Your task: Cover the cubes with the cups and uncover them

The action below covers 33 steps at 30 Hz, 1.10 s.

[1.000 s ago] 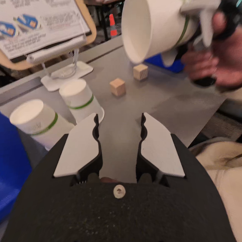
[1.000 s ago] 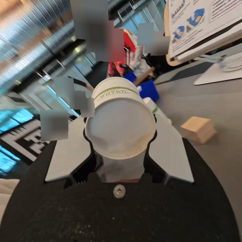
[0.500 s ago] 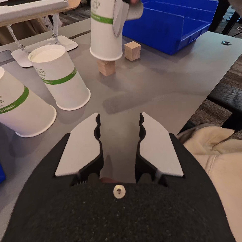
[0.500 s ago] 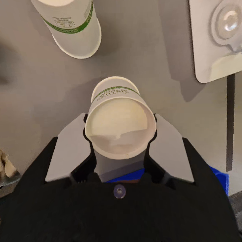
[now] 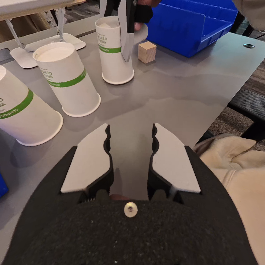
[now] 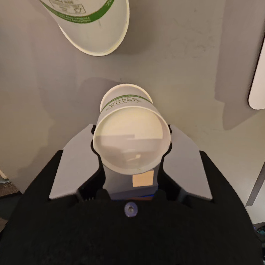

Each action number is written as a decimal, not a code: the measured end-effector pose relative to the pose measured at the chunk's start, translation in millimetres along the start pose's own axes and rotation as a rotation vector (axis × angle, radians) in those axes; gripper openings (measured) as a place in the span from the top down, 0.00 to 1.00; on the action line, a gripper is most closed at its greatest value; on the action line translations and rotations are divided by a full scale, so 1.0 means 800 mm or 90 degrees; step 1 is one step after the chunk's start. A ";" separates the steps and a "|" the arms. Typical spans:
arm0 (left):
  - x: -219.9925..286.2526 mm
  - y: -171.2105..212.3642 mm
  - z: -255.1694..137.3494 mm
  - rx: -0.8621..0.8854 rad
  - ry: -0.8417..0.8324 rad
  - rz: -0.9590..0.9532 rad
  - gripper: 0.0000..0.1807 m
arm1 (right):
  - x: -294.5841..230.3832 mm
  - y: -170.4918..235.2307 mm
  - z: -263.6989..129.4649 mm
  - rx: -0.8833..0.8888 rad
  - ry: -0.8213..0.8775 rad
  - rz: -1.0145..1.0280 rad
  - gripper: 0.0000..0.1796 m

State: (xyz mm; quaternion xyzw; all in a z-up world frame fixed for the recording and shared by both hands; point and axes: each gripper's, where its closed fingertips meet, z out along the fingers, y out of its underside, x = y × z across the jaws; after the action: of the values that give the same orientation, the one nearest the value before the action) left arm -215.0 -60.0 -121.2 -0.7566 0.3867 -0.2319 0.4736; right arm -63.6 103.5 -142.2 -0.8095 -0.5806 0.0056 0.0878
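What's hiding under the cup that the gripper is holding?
Nothing under it shows. The cup stands upside down with its rim on the table, held by the right gripper. Its walls hide whatever is under it. One wooden cube sits uncovered beside it.

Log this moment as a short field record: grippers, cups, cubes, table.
left gripper: open, empty, above the table
right gripper: shut on held cup
held cup: upside down, rim on the table
other cups: two upside down, middle cup, near cup
visible cube: uncovered, right of held cup
table: grey
blue bin: behind the cube
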 end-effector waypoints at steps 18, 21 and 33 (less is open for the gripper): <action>-0.002 0.018 0.002 -0.061 0.051 -0.058 0.56 | -0.141 0.027 -0.124 0.712 0.043 0.242 0.46; 0.006 0.001 -0.013 -0.069 0.108 -0.037 0.54 | -0.198 0.042 -0.103 0.818 -0.043 0.310 0.47; -0.351 -0.050 -0.050 -0.452 -0.212 0.185 0.63 | -0.241 0.068 -0.098 0.891 -0.187 0.353 0.50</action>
State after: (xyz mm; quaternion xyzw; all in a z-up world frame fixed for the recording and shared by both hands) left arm -395.9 154.2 -63.3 -0.8377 0.4634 0.1103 0.2672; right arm -66.5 -105.9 -91.0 -0.6720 -0.2232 0.5013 0.4974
